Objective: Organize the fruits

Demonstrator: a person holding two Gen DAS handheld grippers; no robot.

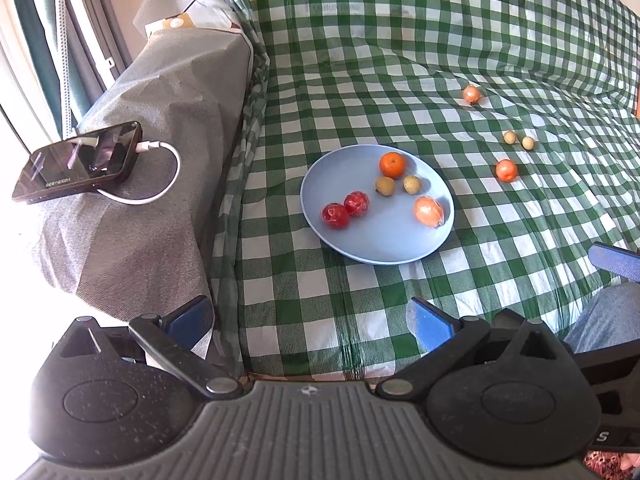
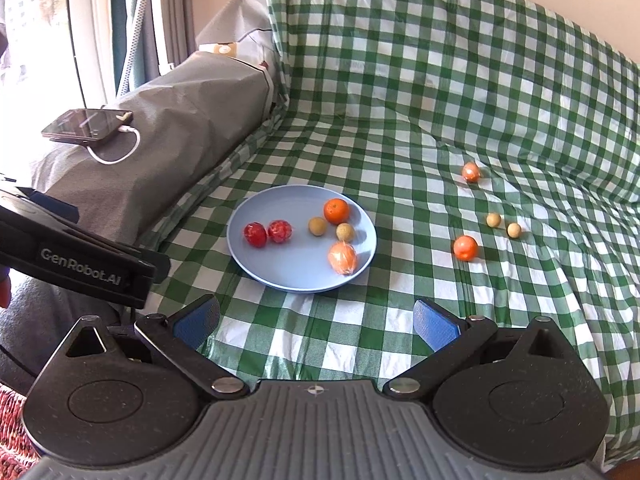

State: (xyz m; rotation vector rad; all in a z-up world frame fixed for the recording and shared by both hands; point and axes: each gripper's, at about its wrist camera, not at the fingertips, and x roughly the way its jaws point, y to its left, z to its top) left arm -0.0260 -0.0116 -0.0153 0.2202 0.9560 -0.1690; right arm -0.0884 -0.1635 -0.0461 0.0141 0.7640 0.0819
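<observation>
the blue plate [image 2: 280, 276] lies flat on the green checked cloth [image 2: 400, 120], its oval running from 9 to 3 o'clock ahead of the right gripper [image 2: 316, 326]. on it: two red fruits [image 2: 267, 233] at 9, an orange [image 2: 336, 211] at 1, two tan ones [image 2: 318, 226] between, a wrapped orange fruit [image 2: 342, 258] at 4. loose fruits [image 2: 465, 247] lie well apart at 3 o'clock. the left gripper [image 1: 310, 320] and the right both gape wide, empty. a phone [image 1: 78, 162] with cable sits on the grey armrest [image 1: 160, 140] at 9; nothing blocks the plate.
</observation>
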